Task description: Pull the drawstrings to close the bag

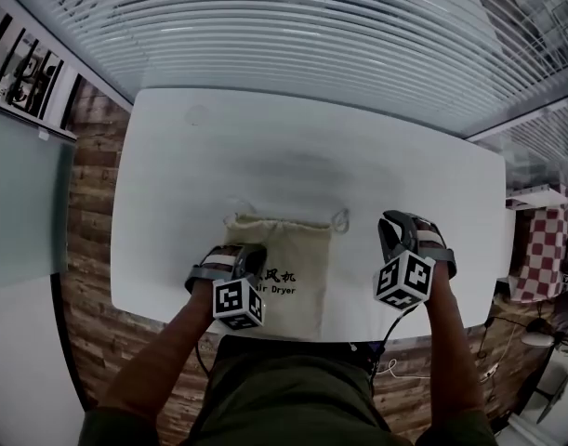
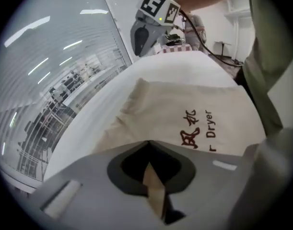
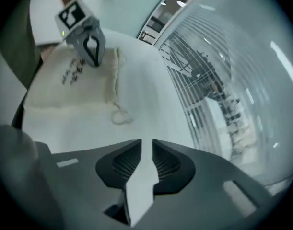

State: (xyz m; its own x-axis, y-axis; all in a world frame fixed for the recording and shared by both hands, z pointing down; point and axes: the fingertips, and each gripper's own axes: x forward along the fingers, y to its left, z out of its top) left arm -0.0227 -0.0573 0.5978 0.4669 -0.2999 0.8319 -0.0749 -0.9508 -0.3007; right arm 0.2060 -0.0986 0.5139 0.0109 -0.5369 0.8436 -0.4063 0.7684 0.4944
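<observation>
The beige drawstring bag [image 1: 295, 245] lay flat on the white desk [image 1: 311, 156] by its near edge. Its long axis ran away from the person, with the gathered mouth toward the far side and the print facing the person. A cord loop [image 1: 340, 219] trailed on the desk from the mouth's right corner. The left claw [image 1: 249, 253], jaws together, pointed down onto the bag's left half; whether it pinched cloth could not be told. The right claw [image 1: 395, 223] hung over bare desk just right of the bag, jaws a thin slit apart, empty. Slatted blinds [image 1: 293, 26] rose beyond the desk.
</observation>
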